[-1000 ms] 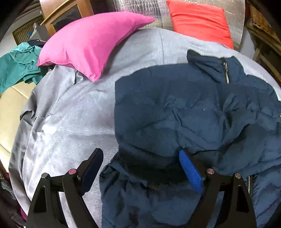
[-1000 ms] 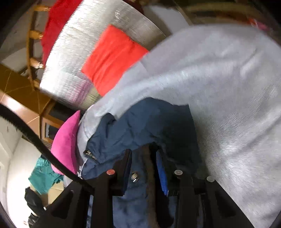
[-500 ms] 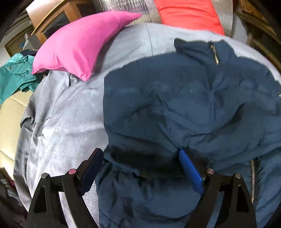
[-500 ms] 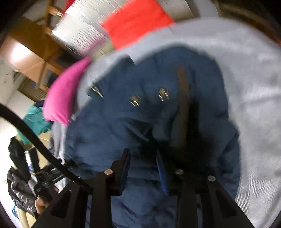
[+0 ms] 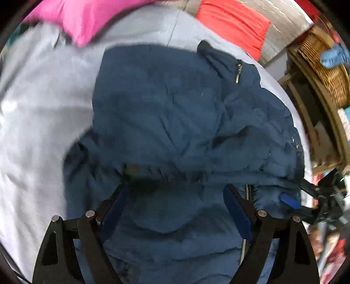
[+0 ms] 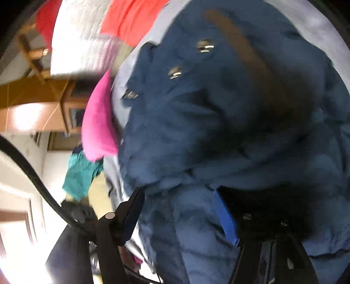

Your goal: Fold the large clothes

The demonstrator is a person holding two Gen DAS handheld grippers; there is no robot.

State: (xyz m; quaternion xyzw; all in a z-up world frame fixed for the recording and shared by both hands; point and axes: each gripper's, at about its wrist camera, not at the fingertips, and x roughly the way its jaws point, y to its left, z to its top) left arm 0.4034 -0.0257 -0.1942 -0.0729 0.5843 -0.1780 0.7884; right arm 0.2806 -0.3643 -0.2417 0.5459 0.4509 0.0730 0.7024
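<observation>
At ten o'clock in the left wrist view, a bright pink cushion [image 5: 87,19] lies on the pale grey bedspread [image 5: 39,122]. Across the centre sprawls the crumpled navy padded jacket [image 5: 175,113]. Over it the left gripper [image 5: 175,196] stands released, fabric loose between its jaws. At three o'clock, the right gripper [image 6: 177,196] is opening above the jacket.
</observation>
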